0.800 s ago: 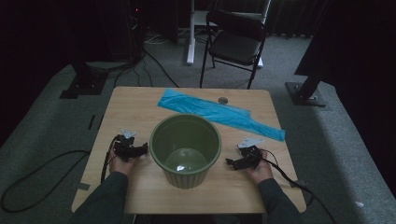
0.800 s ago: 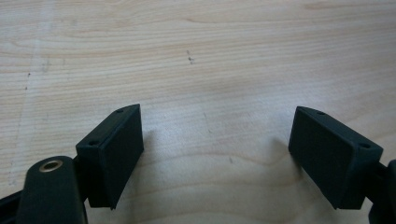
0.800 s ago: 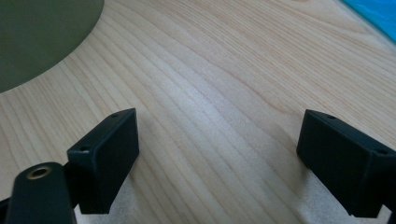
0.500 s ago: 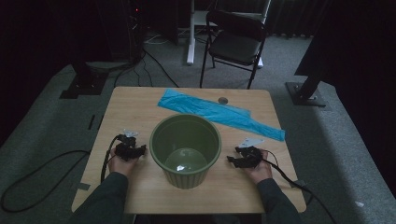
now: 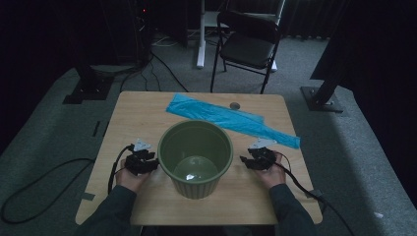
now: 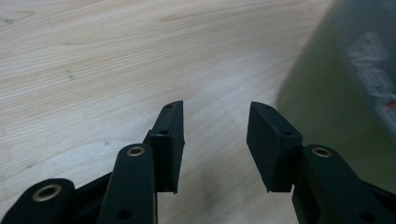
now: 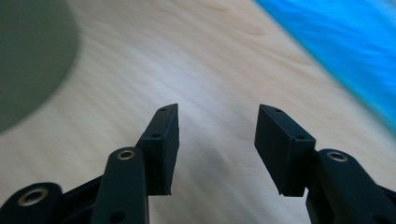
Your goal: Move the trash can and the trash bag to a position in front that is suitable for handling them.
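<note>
Your left gripper (image 5: 151,166) and right gripper (image 5: 246,161) have barely shifted, jaws apart and empty either side of the round green plastic bucket (image 5: 195,158) standing mid-tabletop (image 5: 142,115), so nothing is grasped yet.

Tabletop (image 5: 137,123): light wood, sitting on grey carpet.
Folding chair (image 5: 251,46): black, standing beyond the far edge.
Small round disc (image 5: 234,105): near the far edge, just beside the blue sheet.
Floor cables (image 5: 34,184): trailing off left.
</note>
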Demonstrator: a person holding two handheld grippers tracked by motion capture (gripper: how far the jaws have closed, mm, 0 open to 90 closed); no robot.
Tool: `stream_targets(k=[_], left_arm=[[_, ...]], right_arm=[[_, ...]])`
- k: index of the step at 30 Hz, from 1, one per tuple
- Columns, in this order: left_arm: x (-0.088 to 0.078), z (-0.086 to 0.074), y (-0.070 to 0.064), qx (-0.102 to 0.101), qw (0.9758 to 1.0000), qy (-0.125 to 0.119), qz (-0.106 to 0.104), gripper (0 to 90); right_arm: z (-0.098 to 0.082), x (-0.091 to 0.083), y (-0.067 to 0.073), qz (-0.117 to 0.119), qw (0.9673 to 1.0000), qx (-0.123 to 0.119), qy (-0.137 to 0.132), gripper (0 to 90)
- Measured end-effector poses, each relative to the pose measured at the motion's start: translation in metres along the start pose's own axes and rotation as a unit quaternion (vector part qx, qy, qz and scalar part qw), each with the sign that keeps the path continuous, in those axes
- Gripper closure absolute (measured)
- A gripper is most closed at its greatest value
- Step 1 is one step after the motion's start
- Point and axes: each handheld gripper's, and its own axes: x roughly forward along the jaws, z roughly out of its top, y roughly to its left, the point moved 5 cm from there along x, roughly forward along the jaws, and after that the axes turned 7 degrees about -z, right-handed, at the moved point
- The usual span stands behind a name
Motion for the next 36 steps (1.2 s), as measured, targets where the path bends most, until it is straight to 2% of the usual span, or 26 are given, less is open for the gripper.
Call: stream_targets(k=[1,2,3,5,6,8,9,10,12,13,16,19,20,24,26,27,28,29,32,36], left_arm=[[0.000,0.000,-0.002,0.004,1.0000,0.001,0.002,56.1],[0.000,0.000,-0.002,0.004,1.0000,0.001,0.002,56.0],[-0.002,-0.001,-0.005,0.007,1.0000,0.003,0.004,55.8],[-0.002,-0.001,-0.006,0.008,1.0000,0.001,0.003,55.9],[-0.003,-0.003,-0.006,0.006,1.0000,0.002,0.005,56.0],[-0.004,-0.004,-0.004,0.005,1.0000,0.002,0.006,56.1],[-0.004,-0.004,-0.004,0.005,1.0000,0.002,0.006,56.0],[-0.005,-0.005,-0.002,0.002,1.0000,0.002,0.009,56.0],[-0.006,-0.007,0.001,-0.002,1.0000,0.001,0.009,56.1],[-0.006,-0.007,0.001,-0.002,1.0000,0.001,0.009,56.1],[-0.007,-0.011,0.006,-0.011,0.9998,0.004,0.013,56.0],[-0.009,-0.013,0.009,-0.015,0.9997,0.004,0.017,56.1],[-0.009,-0.013,0.009,-0.015,0.9997,0.004,0.017,56.2],[-0.009,-0.015,0.011,-0.015,0.9997,0.007,0.018,56.2],[-0.008,-0.016,0.010,-0.013,0.9997,0.008,0.017,56.2],[-0.008,-0.016,0.010,-0.013,0.9997,0.008,0.017,56.2],[-0.007,-0.016,0.010,-0.011,0.9997,0.012,0.018,56.2],[-0.007,-0.016,0.010,-0.011,0.9997,0.012,0.018,56.2],[-0.007,-0.016,0.009,-0.007,0.9997,0.012,0.018,56.3],[-0.007,-0.016,0.010,-0.006,0.9997,0.010,0.020,56.3]], right_arm=[[0.000,0.000,-0.005,-0.010,0.9999,-0.004,0.002,49.4],[0.000,0.000,-0.005,-0.010,0.9999,-0.004,0.002,49.4],[0.001,0.003,-0.017,-0.033,0.9994,-0.011,0.006,49.5],[0.002,0.005,-0.022,-0.037,0.9992,-0.010,0.006,49.5],[0.001,0.010,-0.033,-0.049,0.9987,-0.007,0.014,49.6],[0.001,0.017,-0.045,-0.062,0.9978,-0.002,0.024,49.7],[0.001,0.017,-0.045,-0.062,0.9978,-0.002,0.024,49.7],[0.001,0.024,-0.059,-0.074,0.9967,0.006,0.033,50.6],[0.002,0.028,-0.070,-0.081,0.9959,0.015,0.038,51.7],[0.002,0.028,-0.070,-0.081,0.9959,0.015,0.038,51.7],[0.005,0.035,-0.091,-0.098,0.9937,0.029,0.047,52.8],[0.006,0.042,-0.101,-0.091,0.9928,0.039,0.067,54.6],[0.006,0.042,-0.101,-0.091,0.9928,0.039,0.067,54.6],[0.007,0.054,-0.109,-0.086,0.9908,0.041,0.096,57.3],[0.008,0.056,-0.111,-0.069,0.9914,0.056,0.096,63.2],[0.008,0.056,-0.111,-0.069,0.9914,0.056,0.096,63.2],[0.009,0.058,-0.112,-0.047,0.9915,0.073,0.097,72.8],[0.009,0.058,-0.113,-0.042,0.9912,0.078,0.098,76.3],[0.008,0.058,-0.115,-0.040,0.9905,0.082,0.103,86.4],[0.006,0.055,-0.116,-0.045,0.9897,0.075,0.113,90.0]])
